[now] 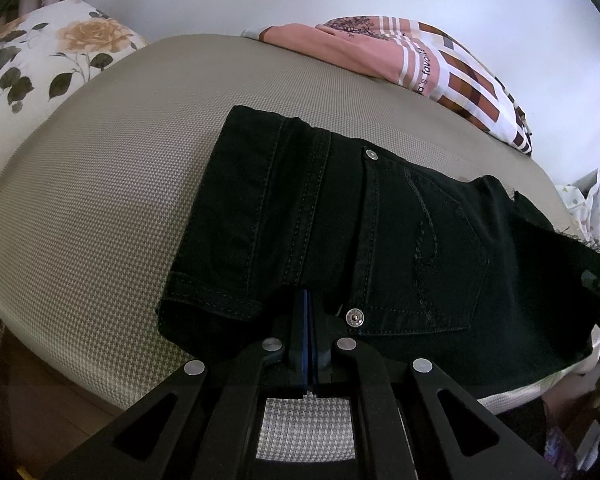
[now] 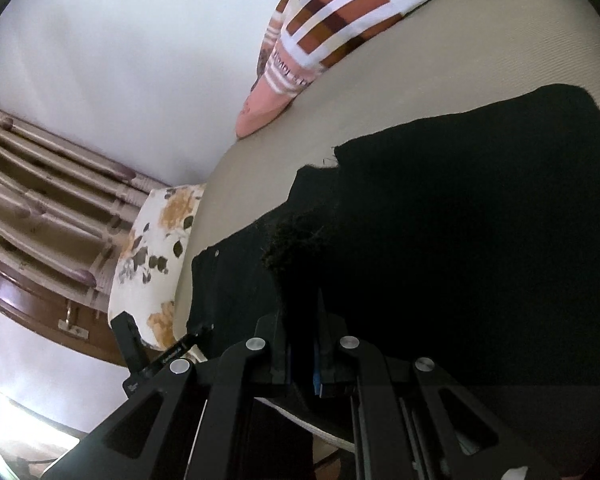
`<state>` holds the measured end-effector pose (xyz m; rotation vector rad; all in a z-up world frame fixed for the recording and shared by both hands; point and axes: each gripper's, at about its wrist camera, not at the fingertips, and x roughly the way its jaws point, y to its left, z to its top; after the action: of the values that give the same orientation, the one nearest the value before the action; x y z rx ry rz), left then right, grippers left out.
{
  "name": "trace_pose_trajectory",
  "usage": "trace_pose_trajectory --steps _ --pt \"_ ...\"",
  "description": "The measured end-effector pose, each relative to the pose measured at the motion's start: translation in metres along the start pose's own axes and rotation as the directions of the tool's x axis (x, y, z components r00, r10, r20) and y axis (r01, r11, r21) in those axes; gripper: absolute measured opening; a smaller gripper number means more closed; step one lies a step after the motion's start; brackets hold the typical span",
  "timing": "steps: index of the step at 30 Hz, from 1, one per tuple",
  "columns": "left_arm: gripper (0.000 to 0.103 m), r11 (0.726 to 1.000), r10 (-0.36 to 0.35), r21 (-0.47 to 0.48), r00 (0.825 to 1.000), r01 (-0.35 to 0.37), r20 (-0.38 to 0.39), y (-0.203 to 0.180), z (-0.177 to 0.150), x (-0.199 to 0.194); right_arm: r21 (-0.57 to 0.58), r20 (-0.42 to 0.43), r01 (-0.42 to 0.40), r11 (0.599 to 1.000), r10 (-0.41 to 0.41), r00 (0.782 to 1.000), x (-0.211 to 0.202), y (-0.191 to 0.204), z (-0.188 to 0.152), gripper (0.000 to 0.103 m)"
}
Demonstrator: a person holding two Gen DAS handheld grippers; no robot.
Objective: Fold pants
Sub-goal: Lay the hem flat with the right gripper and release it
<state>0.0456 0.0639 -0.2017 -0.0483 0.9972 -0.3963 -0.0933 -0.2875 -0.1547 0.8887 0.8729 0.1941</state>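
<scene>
Black jeans lie folded on a beige bed, waistband to the left, back pocket with rivets facing up. My left gripper is shut, its fingers pressed together at the near edge of the jeans, pinching the fabric by the waistband. In the right wrist view the jeans fill the right half. My right gripper is closed on a frayed leg end of the jeans, with dark cloth between its fingers. The other gripper's body shows at the lower left.
A floral pillow lies at the far left of the bed, and a pink and checked pillow at the back right. The beige mattress has a white wall behind it. A wooden headboard stands past the floral pillow.
</scene>
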Motion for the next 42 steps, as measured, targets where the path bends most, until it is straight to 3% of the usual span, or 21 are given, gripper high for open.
trace_pose_trajectory --steps 10,19,26,33,39,41,42 --pt "0.004 1.0 0.001 0.003 1.0 -0.001 0.002 0.0 0.0 0.0 -0.044 -0.05 0.021 0.999 -0.023 0.998 0.018 0.005 -0.013 0.009" --pt "0.004 1.0 -0.004 0.001 1.0 0.004 0.002 0.001 0.0 0.0 -0.172 -0.077 0.105 0.979 -0.119 0.99 0.029 0.017 -0.029 0.009" --pt "0.004 1.0 -0.004 -0.002 1.0 0.004 0.004 0.0 -0.001 -0.001 -0.353 -0.06 0.21 0.912 -0.246 0.967 0.037 0.035 -0.049 0.009" --pt "0.004 1.0 -0.005 -0.004 1.0 0.005 0.005 0.0 -0.002 0.0 -0.463 -0.049 0.255 0.849 -0.312 0.949 0.046 0.045 -0.064 0.013" --pt "0.004 1.0 -0.008 -0.007 1.0 0.008 0.006 -0.001 -0.002 0.0 -0.466 -0.099 0.18 0.866 -0.254 0.962 0.046 0.048 -0.072 0.036" --pt "0.004 1.0 -0.01 -0.007 1.0 0.01 0.005 -0.001 -0.002 0.0 -0.443 -0.136 0.103 0.891 -0.18 0.974 0.041 0.048 -0.072 0.052" --pt "0.004 1.0 -0.012 -0.007 1.0 0.012 0.003 -0.001 -0.002 0.0 -0.397 -0.165 0.022 0.917 -0.095 0.982 0.034 0.044 -0.07 0.054"
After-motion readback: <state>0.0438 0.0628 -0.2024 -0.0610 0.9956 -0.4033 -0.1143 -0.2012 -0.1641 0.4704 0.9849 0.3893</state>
